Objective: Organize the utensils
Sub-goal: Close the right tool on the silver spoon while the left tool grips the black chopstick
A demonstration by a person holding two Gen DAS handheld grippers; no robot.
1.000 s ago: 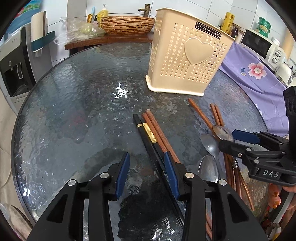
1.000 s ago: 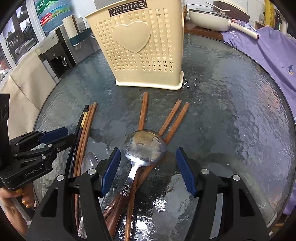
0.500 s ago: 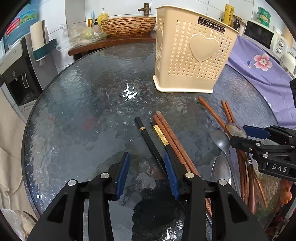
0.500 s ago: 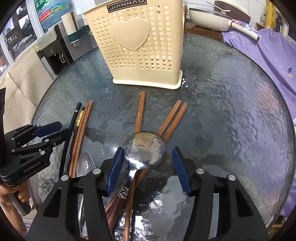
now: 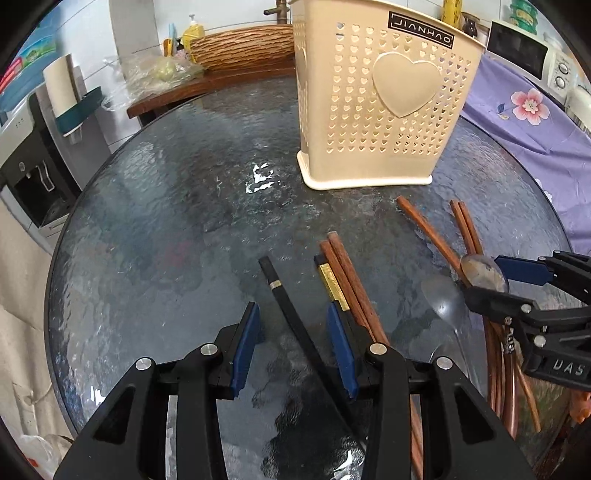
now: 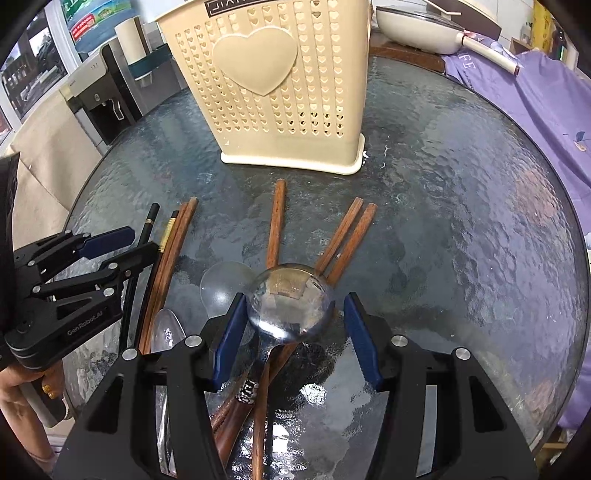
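Observation:
A cream perforated utensil basket (image 5: 384, 107) stands upright on the round glass table (image 5: 166, 221); it also shows in the right wrist view (image 6: 280, 92). My left gripper (image 5: 291, 343) is open, low over the table, with a black chopstick (image 5: 291, 314) lying between its fingers. Brown chopsticks (image 5: 351, 280) lie just right of it. My right gripper (image 6: 295, 332) is open around the bowl of a steel spoon (image 6: 291, 302) that rests on crossed brown chopsticks (image 6: 275, 225). Two more spoons (image 6: 221, 284) lie to its left.
A wicker bowl (image 5: 240, 46) and bottles sit on a wooden counter behind the table. A purple flowered cloth (image 5: 535, 122) covers the right side. A water dispenser (image 5: 33, 155) stands at the left. A white pan (image 6: 424, 22) lies beyond the basket.
Both grippers have moved forward toward the basket. One black chopstick now lies apart between the left fingers. The right fingers have come up beside the spoon's bowl.

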